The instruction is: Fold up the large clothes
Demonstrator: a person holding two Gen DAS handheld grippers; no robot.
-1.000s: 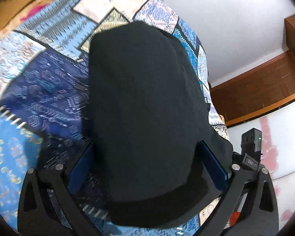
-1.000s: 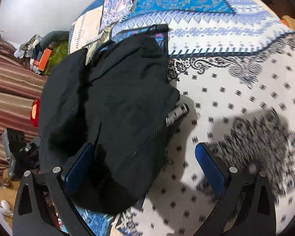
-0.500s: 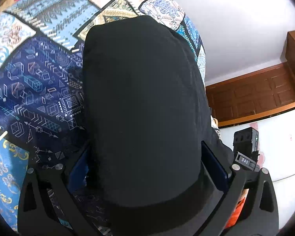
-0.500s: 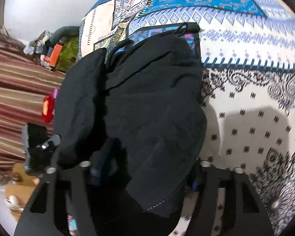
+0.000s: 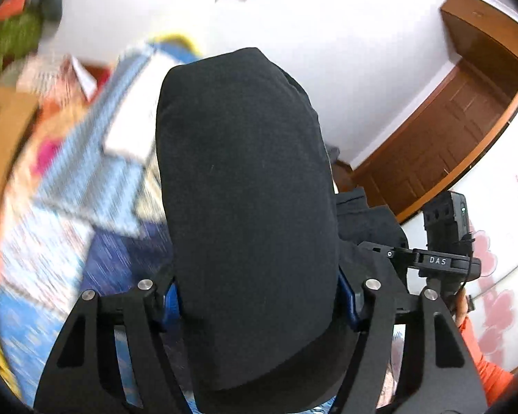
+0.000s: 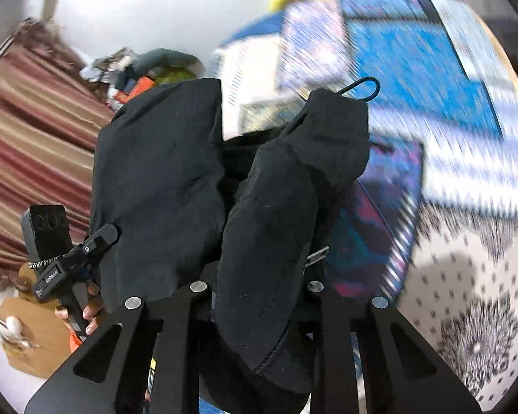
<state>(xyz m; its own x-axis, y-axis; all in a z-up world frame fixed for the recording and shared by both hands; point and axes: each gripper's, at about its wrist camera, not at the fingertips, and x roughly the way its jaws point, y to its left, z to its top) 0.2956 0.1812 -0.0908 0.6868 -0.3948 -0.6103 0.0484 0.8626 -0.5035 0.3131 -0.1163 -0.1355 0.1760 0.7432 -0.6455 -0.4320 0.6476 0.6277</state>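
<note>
A large black garment [image 5: 248, 207] is lifted off the patterned blue bedspread [image 5: 96, 179]. My left gripper [image 5: 259, 296] is shut on a thick fold of it, which fills the middle of the left wrist view. My right gripper [image 6: 259, 289] is shut on another bunch of the same garment [image 6: 269, 241]; a thin black cord loop [image 6: 362, 86] sticks out at its top. The rest of the garment [image 6: 159, 179] hangs to the left. The left gripper's body [image 6: 58, 262] shows at the left of the right wrist view.
The bedspread [image 6: 431, 103] lies below, blurred by motion. A white wall [image 5: 328, 27] and a brown wooden door [image 5: 449, 138] stand behind. Striped curtains [image 6: 27, 120] and a pile of clutter [image 6: 138, 72] are at the left.
Both grippers have closed further on the black garment and risen with it off the bed. The views now tilt up toward the wall, and the background is blurred.
</note>
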